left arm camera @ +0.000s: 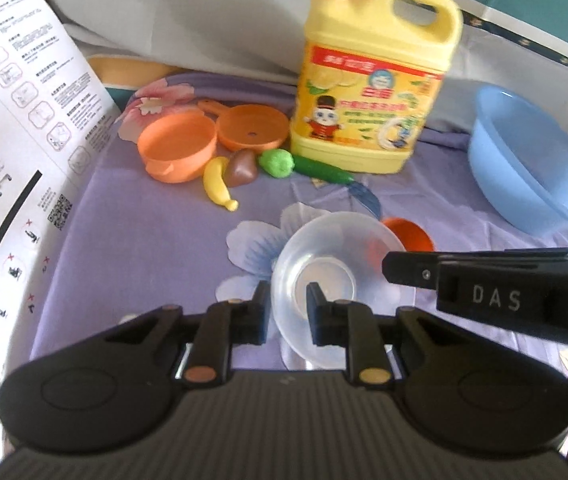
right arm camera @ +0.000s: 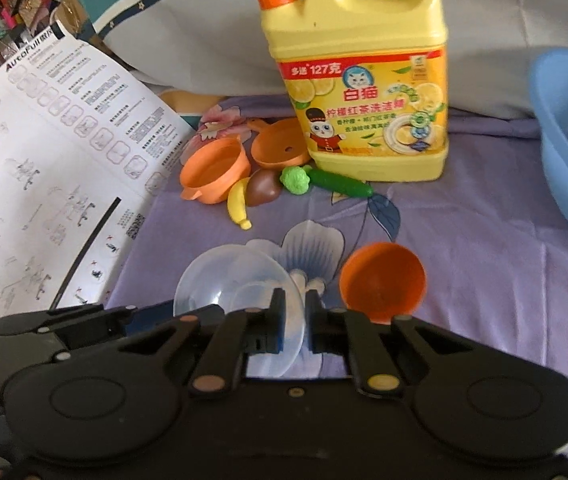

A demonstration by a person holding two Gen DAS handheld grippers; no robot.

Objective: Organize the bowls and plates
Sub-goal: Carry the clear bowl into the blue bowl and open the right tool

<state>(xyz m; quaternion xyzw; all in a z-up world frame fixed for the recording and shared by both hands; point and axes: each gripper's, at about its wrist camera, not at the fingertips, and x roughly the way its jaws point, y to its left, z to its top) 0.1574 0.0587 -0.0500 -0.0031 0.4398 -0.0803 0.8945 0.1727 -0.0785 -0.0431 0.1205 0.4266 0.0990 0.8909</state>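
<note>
Two grippers, left gripper (left arm camera: 287, 295) and right gripper (right arm camera: 295, 303), each clamped on the clear plastic bowl's (left arm camera: 334, 258) rim. Beyond and right: small orange bowl (right arm camera: 382, 280).

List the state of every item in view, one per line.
Clear bowl: tilted, gripped on opposite rims by both grippers.
Left hand-held gripper: shut on clear bowl.
Right hand-held gripper: shut on clear bowl.
Small orange bowl: tilted on cloth, empty.
Blue basin: tilted.
Detergent jug: upright, capped.
</note>
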